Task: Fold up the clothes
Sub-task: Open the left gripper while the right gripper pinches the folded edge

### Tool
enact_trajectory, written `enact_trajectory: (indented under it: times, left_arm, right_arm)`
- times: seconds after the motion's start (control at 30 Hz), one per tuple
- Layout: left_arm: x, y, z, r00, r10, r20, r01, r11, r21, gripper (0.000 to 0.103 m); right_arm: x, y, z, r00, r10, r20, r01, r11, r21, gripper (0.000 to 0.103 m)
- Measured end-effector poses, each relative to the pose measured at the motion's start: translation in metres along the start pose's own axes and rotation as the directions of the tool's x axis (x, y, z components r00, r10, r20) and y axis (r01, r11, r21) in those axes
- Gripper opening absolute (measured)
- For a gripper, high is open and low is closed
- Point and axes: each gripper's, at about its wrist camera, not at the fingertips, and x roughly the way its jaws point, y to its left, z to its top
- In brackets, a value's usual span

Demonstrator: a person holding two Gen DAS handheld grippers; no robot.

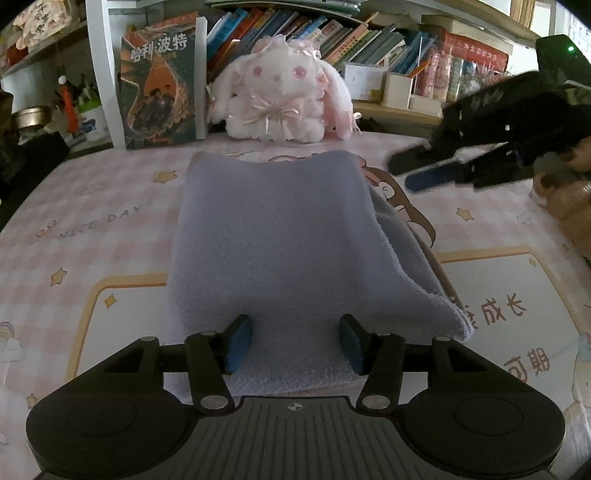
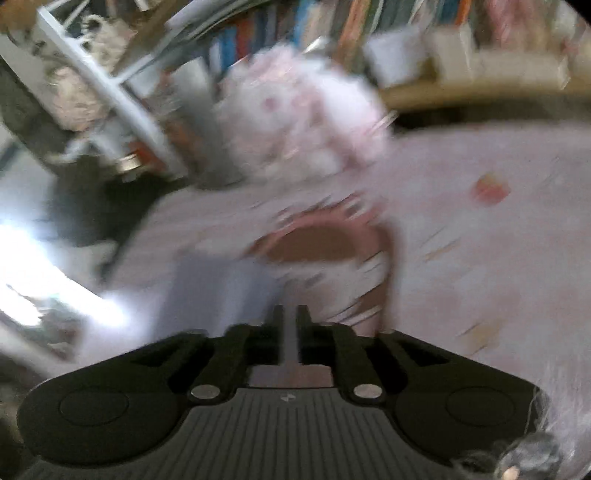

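While the folded blue cloth point(image 1: 280, 236) lies flat on the pink checked mat point(image 1: 92, 229), the left gripper point(image 1: 295, 343) sits low over the near end of it. Its two fingers with blue pads point(image 1: 240, 345) stand apart, one on each side of a strip of cloth. The pads do not squeeze the cloth; they just rest on it or sit very close above it.

The cloth is a long neat shape that runs from the gripper toward the back of the table. Its right edge point(image 1: 424, 266) shows soft layers, one on top of another.

Over on the right, the right gripper point(image 1: 424, 173) is up in the air, beside the far right corner of the cloth and not touching it. A hand point(image 1: 565, 184) holds it. From the left camera its two fingers look a little apart, with nothing between them. Its own camera shows a very blurry picture, with a thin gap between the fingers point(image 2: 275, 325).

At the back of the table sits a white and pink bunny toy point(image 1: 284, 92). A big book point(image 1: 162, 85) stands to the left of the bunny. Rows of books point(image 1: 332, 33) fill the shelf behind them.
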Motion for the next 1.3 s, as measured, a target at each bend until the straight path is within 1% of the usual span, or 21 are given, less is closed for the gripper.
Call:
enact_trajectory:
  times: [0.03,0.1,0.17,0.2,0.23,0.27,0.37,0.43,0.47,0.53,0.57,0.67,0.77,0.87,0.9,0.97,1.03,1.1,1.13,1.23,1.3]
  left_arm:
    - [-0.001,0.000,0.000,1.000,0.001,-0.001,-0.001,1.000,0.002,0.053]
    - [-0.006,0.000,0.003,1.000,0.005,0.018,-0.004,1.000,-0.018,0.053]
    - [-0.012,0.001,0.006,0.999,0.009,0.044,-0.007,0.999,-0.047,0.053]
    - [-0.018,0.002,0.008,0.997,0.008,0.071,-0.003,0.998,-0.069,0.053]
    - [-0.024,0.004,0.009,0.994,0.003,0.107,0.007,0.995,-0.097,0.053]
    - [-0.029,0.006,0.011,0.991,-0.003,0.133,0.019,0.993,-0.120,0.054]
    - [-0.027,0.011,0.013,0.993,-0.003,0.121,0.020,0.990,-0.140,0.053]
    - [-0.014,0.013,0.010,0.998,0.007,0.064,0.001,0.992,-0.124,0.052]
    - [-0.007,0.014,0.007,0.999,0.012,0.038,-0.007,0.993,-0.119,0.052]
    - [0.000,0.011,0.004,0.999,0.026,0.030,-0.023,0.995,-0.094,0.054]
    - [0.001,0.009,0.003,0.999,0.037,0.029,-0.034,0.996,-0.077,0.054]
    - [0.001,0.006,0.002,0.998,0.051,0.022,-0.050,0.997,-0.053,0.054]
    - [0.000,0.007,0.002,0.998,0.052,0.022,-0.051,0.997,-0.054,0.054]
    - [0.000,0.006,0.001,0.998,0.054,0.021,-0.053,0.997,-0.057,0.054]
    - [0.000,0.006,0.001,0.998,0.055,0.021,-0.054,0.997,-0.058,0.054]
    - [0.000,0.006,0.001,0.998,0.057,0.021,-0.056,0.997,-0.060,0.055]
    - [0.000,0.007,0.001,0.998,0.054,0.020,-0.053,0.996,-0.069,0.055]
    - [0.000,0.010,0.001,0.999,0.040,0.019,-0.038,0.995,-0.094,0.055]
    - [0.000,0.011,0.001,0.999,0.036,0.018,-0.035,0.995,-0.093,0.055]
    - [0.001,0.004,0.001,0.999,0.052,0.008,-0.052,0.997,-0.049,0.055]
    - [0.002,0.002,0.001,0.998,0.062,0.004,-0.062,0.997,-0.038,0.055]
  right_arm:
    - [0.003,0.004,-0.004,0.998,0.047,-0.030,-0.047,0.999,0.014,0.046]
    - [0.011,0.012,-0.012,0.989,0.119,-0.086,-0.116,0.993,0.039,0.046]
    - [0.024,0.020,-0.021,0.991,0.055,-0.124,-0.055,0.998,0.004,0.043]
    - [0.029,0.023,-0.025,0.991,0.020,-0.134,-0.023,1.000,-0.016,0.032]
    - [0.032,0.025,-0.028,0.991,0.011,-0.135,-0.015,1.000,-0.027,0.015]
    - [0.031,0.027,-0.030,0.991,0.028,-0.128,-0.033,0.999,-0.033,0.012]
    - [0.009,0.033,-0.029,0.987,0.143,-0.066,-0.147,0.987,-0.061,0.010]
    - [-0.011,0.029,-0.029,0.965,0.263,-0.022,-0.263,0.964,-0.034,0.010]
    - [-0.015,0.026,-0.029,0.964,0.266,-0.016,-0.267,0.963,-0.027,0.010]
    - [0.002,0.018,-0.032,0.993,0.097,-0.062,-0.101,0.994,-0.053,0.009]
    - [0.017,0.007,-0.035,0.994,0.042,-0.099,-0.045,0.998,-0.033,0.009]
    - [0.026,-0.005,-0.039,0.993,0.058,-0.099,-0.054,0.998,0.042,0.010]
    - [0.024,0.007,-0.036,0.994,0.032,-0.105,-0.034,0.999,-0.014,0.015]
    - [0.027,0.009,-0.027,0.995,0.037,-0.089,-0.037,0.999,-0.001,0.023]
    - [0.028,0.008,-0.026,0.996,0.034,-0.088,-0.033,0.999,0.009,0.023]
    - [0.026,0.007,-0.027,0.995,0.026,-0.094,-0.024,0.999,0.026,0.012]
    - [0.010,0.010,-0.030,0.994,0.093,-0.056,-0.092,0.995,0.026,0.011]
    - [-0.002,0.013,-0.030,0.981,0.193,-0.006,-0.192,0.981,0.028,0.010]
    - [-0.006,0.013,-0.030,0.981,0.193,0.004,-0.193,0.981,0.024,0.010]
    - [0.011,0.005,-0.038,0.999,0.041,-0.035,-0.040,0.999,0.022,0.010]
    - [0.025,0.000,-0.043,0.999,0.013,-0.038,-0.012,1.000,0.011,0.010]
